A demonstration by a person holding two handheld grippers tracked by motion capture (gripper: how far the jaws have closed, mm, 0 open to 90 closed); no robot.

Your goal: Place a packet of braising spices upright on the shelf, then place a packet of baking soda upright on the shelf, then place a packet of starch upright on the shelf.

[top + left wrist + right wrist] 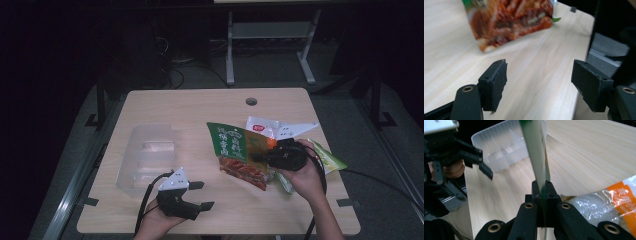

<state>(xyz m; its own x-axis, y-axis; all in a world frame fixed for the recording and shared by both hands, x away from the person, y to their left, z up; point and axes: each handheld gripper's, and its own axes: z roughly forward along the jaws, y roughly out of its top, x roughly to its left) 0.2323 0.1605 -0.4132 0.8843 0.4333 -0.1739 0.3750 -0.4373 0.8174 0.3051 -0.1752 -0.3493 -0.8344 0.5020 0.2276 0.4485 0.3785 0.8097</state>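
Observation:
A green snack bag printed with red-brown food is held up off the wooden table, and my right gripper is shut on its right edge. In the right gripper view the bag rises edge-on from between the closed jaws of that gripper. My left gripper stands open near the table's front edge, left of the bag, with nothing between its jaws. In the left gripper view the open gripper points across bare table at the bag's lower end.
A clear plastic container stands on the table's left side, also seen as the clear container behind the bag. A white-and-orange packet and a light green packet lie near the right hand. A cable hole is at the back.

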